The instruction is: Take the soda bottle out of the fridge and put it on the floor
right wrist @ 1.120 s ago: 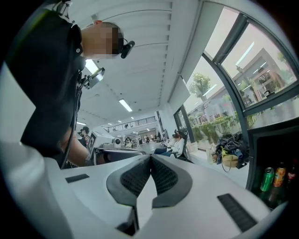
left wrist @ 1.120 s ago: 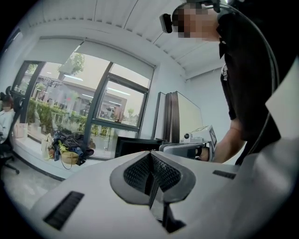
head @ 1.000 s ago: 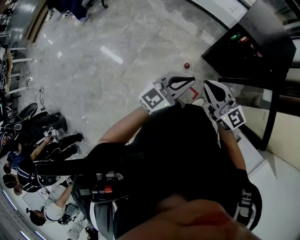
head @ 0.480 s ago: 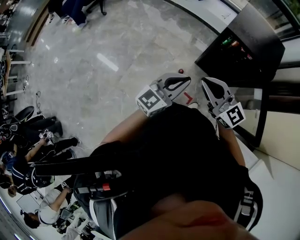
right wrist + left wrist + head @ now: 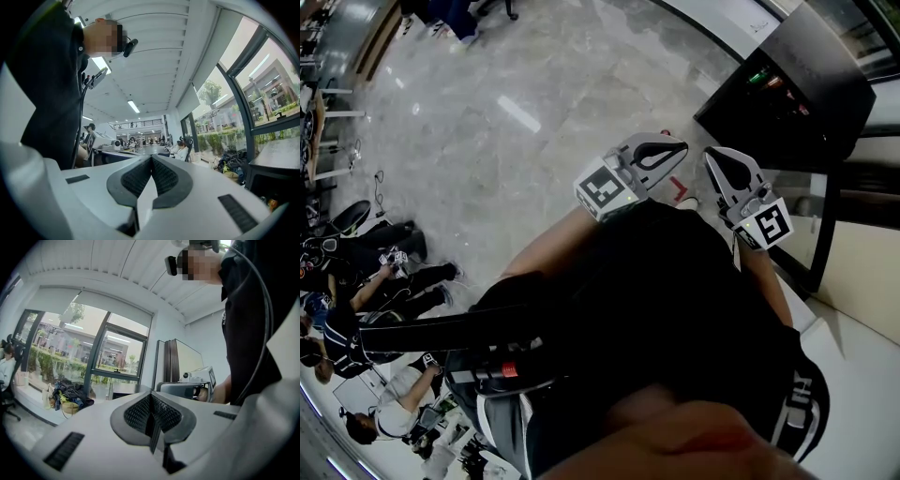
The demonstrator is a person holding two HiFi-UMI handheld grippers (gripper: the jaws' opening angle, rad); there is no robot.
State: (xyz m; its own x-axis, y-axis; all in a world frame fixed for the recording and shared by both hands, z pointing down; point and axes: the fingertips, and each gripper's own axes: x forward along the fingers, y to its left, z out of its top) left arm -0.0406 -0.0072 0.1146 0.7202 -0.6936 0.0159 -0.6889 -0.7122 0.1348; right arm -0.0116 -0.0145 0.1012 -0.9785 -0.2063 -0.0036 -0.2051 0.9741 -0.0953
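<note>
While both grippers are held up close against the person's dark shirt near the middle of the head view, neither holds anything. The left gripper has its jaws pressed together with nothing between them, as its own view shows against a backdrop of windows and ceiling. The right gripper, just beside it to the right, is likewise pressed shut and empty. Both point toward the upper right of the frame, where the fridge stands as a dark cabinet on the grey marbled floor. Small green and red bottles show on its shelves, too small to tell which one is the soda bottle; they sit well apart from both grippers. A red mark lies on the floor between the two grippers. Several seated people fill the lower left of the head view.
</note>
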